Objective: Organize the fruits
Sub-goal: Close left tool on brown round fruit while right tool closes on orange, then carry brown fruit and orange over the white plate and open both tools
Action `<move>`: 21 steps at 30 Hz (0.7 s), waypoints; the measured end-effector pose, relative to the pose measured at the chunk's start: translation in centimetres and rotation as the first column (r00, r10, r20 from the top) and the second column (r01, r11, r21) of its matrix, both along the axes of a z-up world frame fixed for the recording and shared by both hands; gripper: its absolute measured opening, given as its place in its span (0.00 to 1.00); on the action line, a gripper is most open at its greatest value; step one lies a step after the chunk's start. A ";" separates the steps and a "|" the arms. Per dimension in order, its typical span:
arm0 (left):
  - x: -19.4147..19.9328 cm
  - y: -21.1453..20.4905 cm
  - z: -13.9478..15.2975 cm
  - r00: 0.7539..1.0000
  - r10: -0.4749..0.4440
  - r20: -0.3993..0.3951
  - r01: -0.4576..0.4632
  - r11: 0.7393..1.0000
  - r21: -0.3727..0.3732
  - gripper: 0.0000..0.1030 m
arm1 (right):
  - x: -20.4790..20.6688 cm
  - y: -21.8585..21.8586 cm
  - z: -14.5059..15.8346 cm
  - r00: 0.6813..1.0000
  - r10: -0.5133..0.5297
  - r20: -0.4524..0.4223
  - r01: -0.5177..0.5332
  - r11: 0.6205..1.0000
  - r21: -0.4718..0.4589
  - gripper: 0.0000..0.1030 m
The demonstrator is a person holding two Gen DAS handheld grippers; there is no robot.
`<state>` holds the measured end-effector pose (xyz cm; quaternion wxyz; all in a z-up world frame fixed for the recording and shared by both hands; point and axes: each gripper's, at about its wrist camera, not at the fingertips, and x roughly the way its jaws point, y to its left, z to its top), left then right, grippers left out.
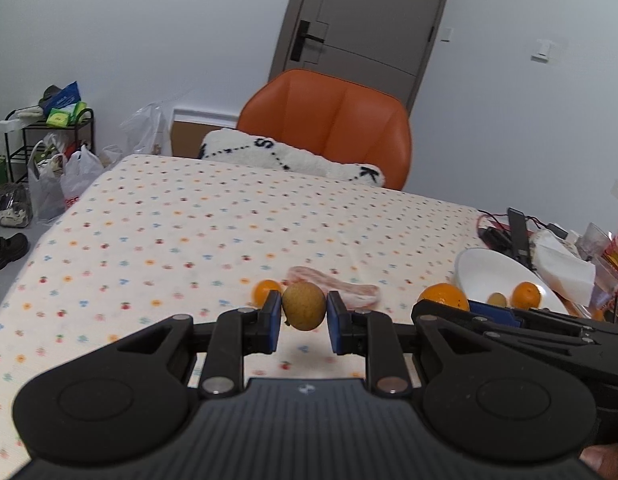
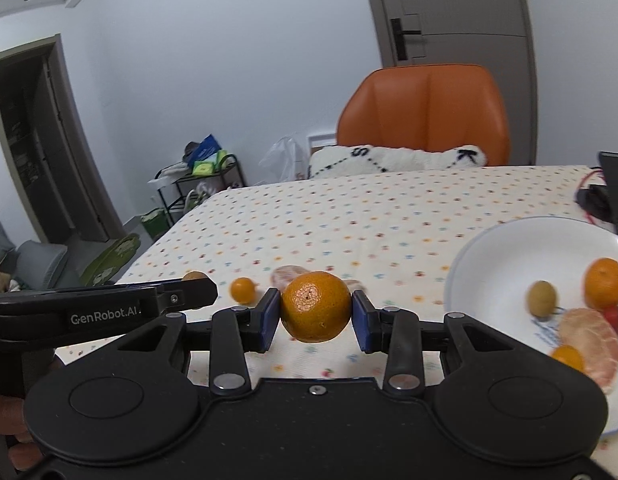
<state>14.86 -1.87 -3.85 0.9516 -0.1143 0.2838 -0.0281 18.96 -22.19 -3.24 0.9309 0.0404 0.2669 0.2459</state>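
My left gripper [image 1: 304, 314] is shut on a small brown-green round fruit [image 1: 304, 306], held above the dotted tablecloth. My right gripper [image 2: 315, 314] is shut on an orange [image 2: 315, 306], also lifted off the cloth. A small orange fruit [image 2: 243, 290] and pale peeled citrus segments [image 1: 337, 286] lie on the cloth beyond them. The white plate [image 2: 497, 264] at the right holds a greenish fruit [image 2: 541, 298], an orange [image 2: 605, 282], a peeled citrus piece [image 2: 591, 340] and a small orange fruit [image 2: 569, 356]. In the left wrist view the right gripper shows at the right with its orange [image 1: 445, 296].
An orange chair [image 1: 329, 124] with a white cushion [image 1: 293, 156] stands at the table's far edge. Cables, a dark device [image 1: 519, 234] and tissues [image 1: 561, 264] crowd the right side behind the plate. A rack and bags [image 1: 53, 168] stand on the floor at the left.
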 end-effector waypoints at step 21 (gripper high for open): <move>1.8 -7.8 0.9 0.991 -0.132 0.017 0.132 0.991 0.005 0.22 | -0.2 -7.0 -0.3 0.987 -0.161 0.012 0.161 0.987 0.019 0.35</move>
